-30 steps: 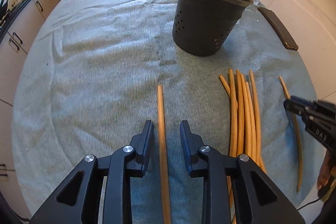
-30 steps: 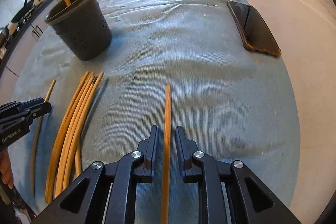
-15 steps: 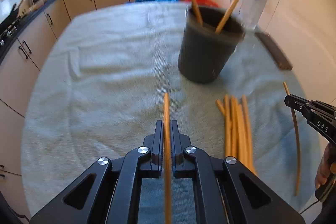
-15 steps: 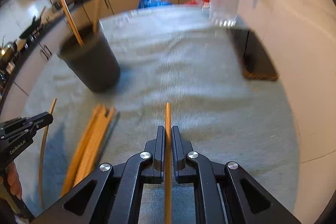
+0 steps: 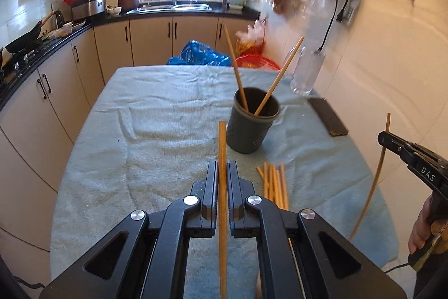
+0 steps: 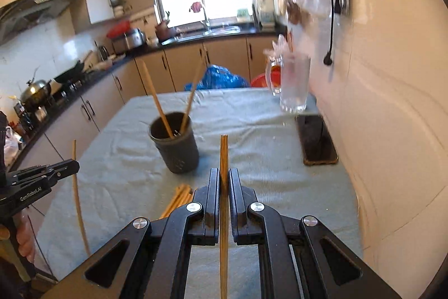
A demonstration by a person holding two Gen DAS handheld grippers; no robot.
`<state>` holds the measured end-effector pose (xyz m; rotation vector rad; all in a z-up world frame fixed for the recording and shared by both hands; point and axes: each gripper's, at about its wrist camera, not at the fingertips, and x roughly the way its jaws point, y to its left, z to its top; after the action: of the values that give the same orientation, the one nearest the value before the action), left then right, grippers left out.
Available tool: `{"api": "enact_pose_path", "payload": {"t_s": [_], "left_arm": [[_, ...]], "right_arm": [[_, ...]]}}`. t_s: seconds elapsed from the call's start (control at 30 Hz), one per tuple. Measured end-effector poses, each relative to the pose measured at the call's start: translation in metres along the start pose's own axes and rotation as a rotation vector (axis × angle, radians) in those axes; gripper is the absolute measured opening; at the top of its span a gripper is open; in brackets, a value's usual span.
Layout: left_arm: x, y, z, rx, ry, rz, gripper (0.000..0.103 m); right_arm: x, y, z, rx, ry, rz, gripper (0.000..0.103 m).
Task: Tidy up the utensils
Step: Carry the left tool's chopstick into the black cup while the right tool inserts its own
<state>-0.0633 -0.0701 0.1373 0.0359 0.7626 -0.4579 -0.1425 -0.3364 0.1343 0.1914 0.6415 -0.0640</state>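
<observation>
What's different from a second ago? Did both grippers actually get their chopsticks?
Yes. Both had open jaws around a chopstick lying on the cloth. Now the left hand-held gripper is shut on its chopstick and the right hand-held gripper on its chopstick, both lifted off the cloth. Unchanged: the dark holder with two chopsticks in it, the loose bundle, the phone.

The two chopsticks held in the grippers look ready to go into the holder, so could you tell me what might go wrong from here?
1. The dark holder already has two chopsticks leaning across its mouth; an incoming stick could knock them or tip the holder.
2. The left gripper and right gripper each pinch a long chopstick mid-length; it may pivot or slip.
3. Both sticks heading for one opening could collide.
</observation>
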Motion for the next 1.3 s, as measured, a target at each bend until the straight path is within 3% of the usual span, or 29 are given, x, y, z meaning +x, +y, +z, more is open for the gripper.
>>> {"api": "enact_pose_path", "payload": {"t_s": [0.27, 0.57, 0.87, 1.13, 1.3], "left_arm": [[-0.036, -0.007, -0.010, 0.014, -0.086, -0.012, 0.005], [-0.063, -0.015, 0.002, 0.030, -0.167, -0.025, 0.006], [-0.063, -0.022, 0.055, 0.016, -0.224, -0.042, 0.005], [-0.057, -0.032, 0.125, 0.004, -0.305, -0.033, 0.005], [-0.030, -0.037, 0.165, -0.022, -0.328, -0.029, 0.005]], "right_arm": [[-0.038, 0.011, -0.001, -0.023, -0.068, 0.022, 0.007], [-0.047, 0.019, 0.010, -0.035, -0.100, 0.029, 0.007], [-0.039, 0.026, 0.048, -0.026, -0.155, 0.051, 0.007], [-0.034, 0.034, 0.117, 0.028, -0.291, 0.105, 0.007], [-0.012, 0.042, 0.147, 0.043, -0.352, 0.098, 0.007]]}}
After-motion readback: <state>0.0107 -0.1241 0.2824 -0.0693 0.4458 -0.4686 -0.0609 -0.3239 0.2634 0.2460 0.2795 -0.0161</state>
